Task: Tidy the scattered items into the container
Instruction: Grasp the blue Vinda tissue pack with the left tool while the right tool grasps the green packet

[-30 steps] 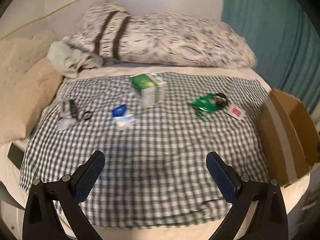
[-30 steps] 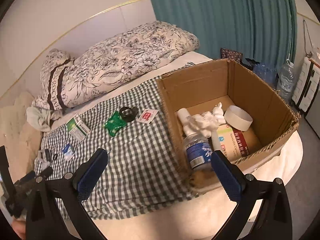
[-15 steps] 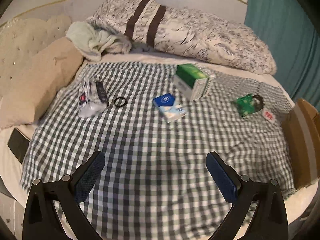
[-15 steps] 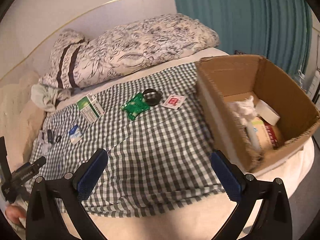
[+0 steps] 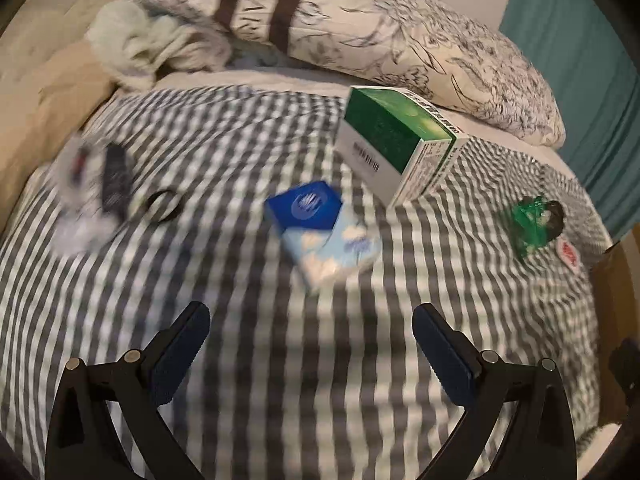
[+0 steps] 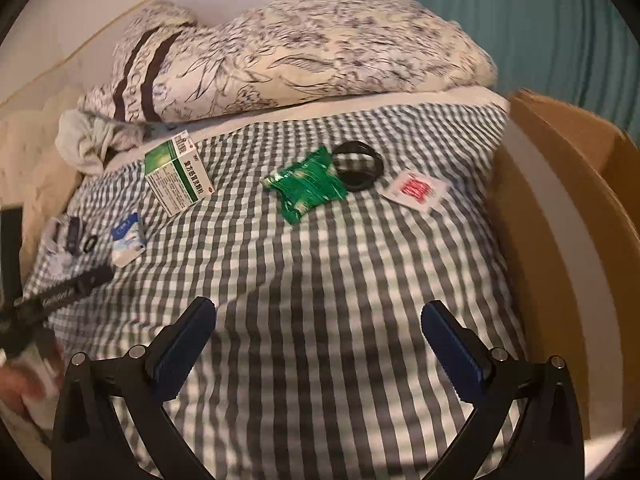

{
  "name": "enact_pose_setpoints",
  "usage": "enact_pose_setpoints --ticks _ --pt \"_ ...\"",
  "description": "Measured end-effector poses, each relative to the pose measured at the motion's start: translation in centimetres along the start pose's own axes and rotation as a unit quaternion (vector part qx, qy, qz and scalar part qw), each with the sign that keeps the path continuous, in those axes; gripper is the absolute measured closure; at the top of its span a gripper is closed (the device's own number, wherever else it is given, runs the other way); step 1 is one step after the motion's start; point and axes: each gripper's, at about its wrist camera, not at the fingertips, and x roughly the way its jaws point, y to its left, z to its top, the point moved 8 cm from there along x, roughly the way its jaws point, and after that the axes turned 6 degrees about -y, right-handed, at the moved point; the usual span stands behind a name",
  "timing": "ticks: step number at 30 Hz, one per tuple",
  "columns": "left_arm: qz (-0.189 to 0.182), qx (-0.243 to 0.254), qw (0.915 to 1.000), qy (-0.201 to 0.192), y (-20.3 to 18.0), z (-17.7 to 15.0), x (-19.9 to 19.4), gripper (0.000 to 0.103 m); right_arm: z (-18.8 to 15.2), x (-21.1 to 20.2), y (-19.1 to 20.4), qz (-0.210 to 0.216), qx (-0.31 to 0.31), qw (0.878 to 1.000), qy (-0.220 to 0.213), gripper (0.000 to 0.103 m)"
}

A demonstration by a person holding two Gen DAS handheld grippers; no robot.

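Scattered items lie on a grey checked bedspread (image 6: pixel 320 280). A green and white medicine box (image 5: pixel 396 140) (image 6: pixel 176 172) sits near the pillow. A blue tissue pack (image 5: pixel 324 232) (image 6: pixel 128 240) lies just ahead of my open, empty left gripper (image 5: pixel 310 344). A green foil packet (image 6: pixel 308 186) (image 5: pixel 532 224), a black round ring-shaped object (image 6: pixel 356 164) and a white sachet with red print (image 6: pixel 416 190) (image 5: pixel 568 252) lie ahead of my open, empty right gripper (image 6: pixel 318 336). The cardboard box (image 6: pixel 572 220) stands at the right; its inside is hidden.
A floral pillow (image 6: pixel 304 52) and a crumpled pale cloth (image 5: pixel 140 44) lie at the bed's head. A small clear bag with a dark object and a black hair tie (image 5: pixel 160 204) lie at the far left. A teal curtain (image 6: pixel 520 20) hangs behind the box.
Both grippers have moved in closer over the bedspread. The left now faces the tissue pack from nearer, and the right has swung left, away from the box's interior.
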Motion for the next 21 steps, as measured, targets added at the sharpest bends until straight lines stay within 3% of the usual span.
enact_pose_setpoints --ticks 5,9,14,21 --pt "-0.003 0.003 1.0000 0.008 -0.6 1.3 3.5 0.000 1.7 3.9 0.7 -0.003 -0.030 1.000 -0.006 0.000" --pt "0.016 -0.005 0.9995 0.027 -0.2 1.3 5.2 0.000 2.9 7.4 0.5 -0.006 -0.022 1.000 -0.001 0.000" --pt "0.022 -0.004 0.9995 0.022 -0.3 2.0 5.9 0.000 3.9 10.5 0.6 -0.006 -0.006 1.000 0.011 0.000" --pt "0.046 0.016 0.9987 0.016 -1.0 2.2 6.9 0.000 5.8 13.5 1.6 -0.029 -0.034 0.999 0.016 0.000"
